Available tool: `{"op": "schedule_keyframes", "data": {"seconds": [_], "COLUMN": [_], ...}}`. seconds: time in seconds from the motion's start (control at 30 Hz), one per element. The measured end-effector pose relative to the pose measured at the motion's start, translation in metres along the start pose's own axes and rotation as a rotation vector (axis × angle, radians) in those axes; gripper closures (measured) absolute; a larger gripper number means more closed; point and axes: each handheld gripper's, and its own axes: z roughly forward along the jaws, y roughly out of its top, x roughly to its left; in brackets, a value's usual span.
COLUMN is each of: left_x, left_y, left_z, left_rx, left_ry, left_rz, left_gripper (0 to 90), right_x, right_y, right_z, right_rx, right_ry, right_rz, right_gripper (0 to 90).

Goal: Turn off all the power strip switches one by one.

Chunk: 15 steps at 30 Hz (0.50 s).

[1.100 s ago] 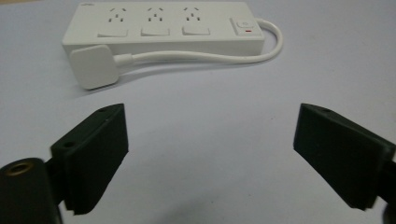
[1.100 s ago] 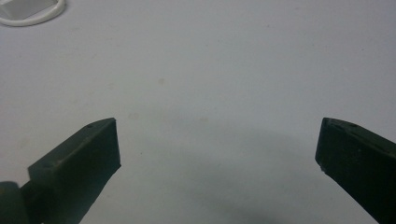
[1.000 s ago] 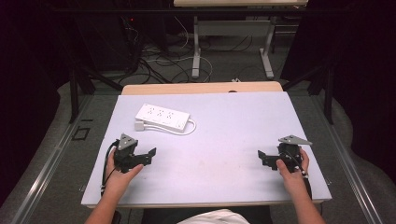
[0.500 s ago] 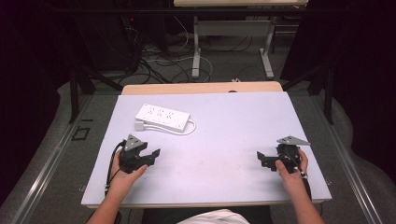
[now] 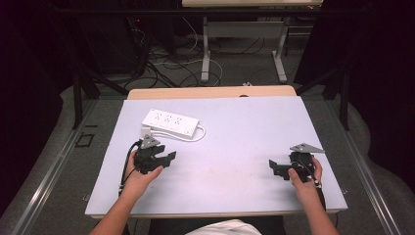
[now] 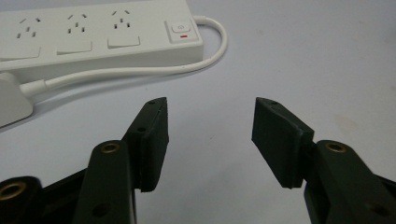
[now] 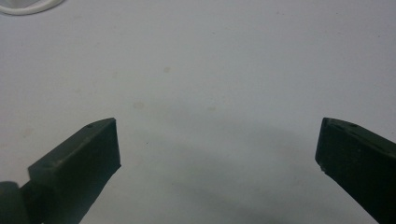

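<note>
The left hand-held gripper rests low on the desk, jaws apart and empty, pointed toward the white power strip lying near it at the desk's far left, cord looped alongside. The right hand-held gripper sits well apart at the near right, jaws spread wide over bare surface, holding nothing.

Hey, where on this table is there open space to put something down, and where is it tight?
The widest bare patch lies between the left gripper and the right gripper, running up to the far edge of the table, right of the power strip. It is crowded at the far left, where the strip's looped cord lies just beyond the left gripper.
</note>
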Motion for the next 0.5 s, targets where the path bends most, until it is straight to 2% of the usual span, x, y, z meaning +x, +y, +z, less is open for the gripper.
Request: {"op": "schedule_keyframes", "data": {"seconds": [0.2, 0.23, 0.27, 0.4, 0.5], "left_x": [0.0, -0.001, 0.0, 0.002, 0.004], "left_y": [0.012, 0.015, 0.021, 0.029, 0.038], "left_z": [0.005, 0.007, 0.008, 0.008, 0.01], "left_rx": [0.0, -0.009, -0.009, -0.003, -0.007], "left_ry": [0.001, 0.004, -0.005, -0.013, -0.042], "left_rz": [-0.035, -0.053, -0.073, -0.08, -0.108], "left_gripper": [49.9, 51.5, 52.7, 54.5, 55.6], "right_x": [-0.001, 0.0, 0.0, 0.0, 0.001], "right_y": [-0.001, -0.001, -0.001, -0.001, -0.001], "right_z": [0.0, 0.0, 0.0, 0.001, 0.001], "right_rx": [0.0, 0.001, 0.002, 0.004, 0.007], "right_ry": [-0.002, -0.002, -0.002, 0.001, 0.001], "right_rz": [0.001, 0.0, 0.001, 0.003, 0.001], "right_gripper": [0.0, 0.0, 0.0, 0.0, 0.0]}}
